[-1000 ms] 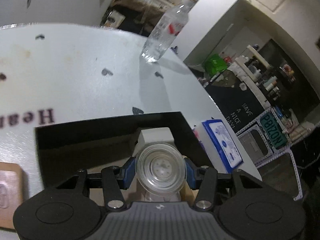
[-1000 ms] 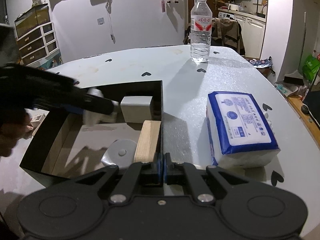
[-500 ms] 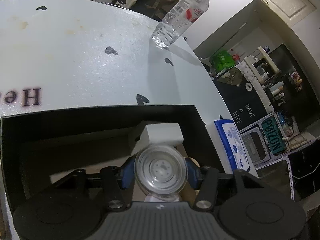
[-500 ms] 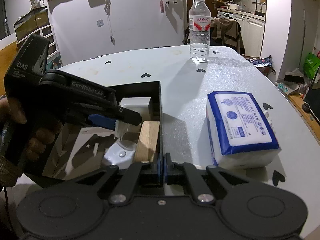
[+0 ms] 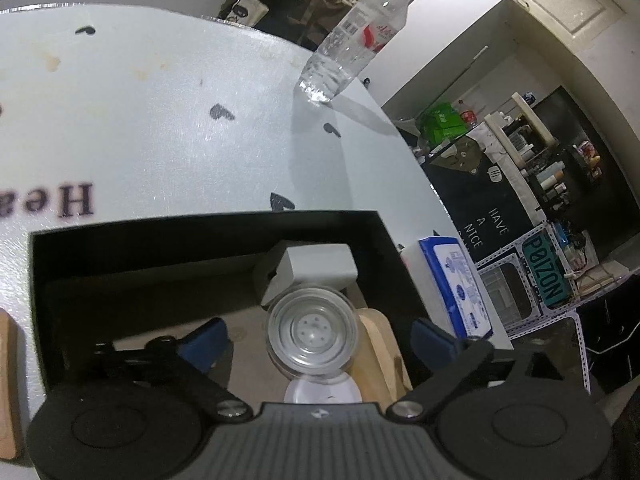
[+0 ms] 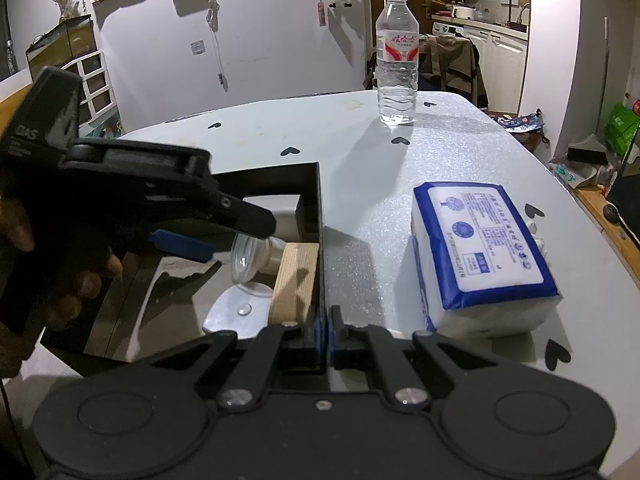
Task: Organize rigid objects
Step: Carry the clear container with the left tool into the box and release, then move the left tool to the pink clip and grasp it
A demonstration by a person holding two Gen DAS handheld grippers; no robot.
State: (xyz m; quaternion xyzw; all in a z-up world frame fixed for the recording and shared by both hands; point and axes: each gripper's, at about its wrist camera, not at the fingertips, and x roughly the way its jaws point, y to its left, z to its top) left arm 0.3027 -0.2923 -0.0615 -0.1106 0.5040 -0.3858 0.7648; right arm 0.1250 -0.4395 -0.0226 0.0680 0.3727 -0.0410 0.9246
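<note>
At the left of the right wrist view a hand (image 6: 60, 280) holds the left gripper (image 5: 316, 340) over the black box (image 6: 319, 200), hiding much of the box's far wall. Its fingers (image 5: 204, 342) have just been opening and now stand wide apart, clear of the clear plastic cup (image 5: 312, 330) that lies between them on its side, round end toward the left wrist camera. Inside the box, left to right: a white round lid (image 6: 236, 312) flat on the floor, the cup tilted above it against a light wooden block (image 6: 296, 280), and a grey-white rectangular block (image 5: 316, 268) behind them by the far wall. The right gripper (image 6: 328, 336), low in the centre of its frame, has its fingers pressed together on nothing, just at the box's near right corner. On the white bench (image 6: 360, 168), right of the box, lies a blue-and-white tissue pack (image 6: 480, 248); a water bottle (image 6: 397, 68) stands upright, upper centre, well apart.
</note>
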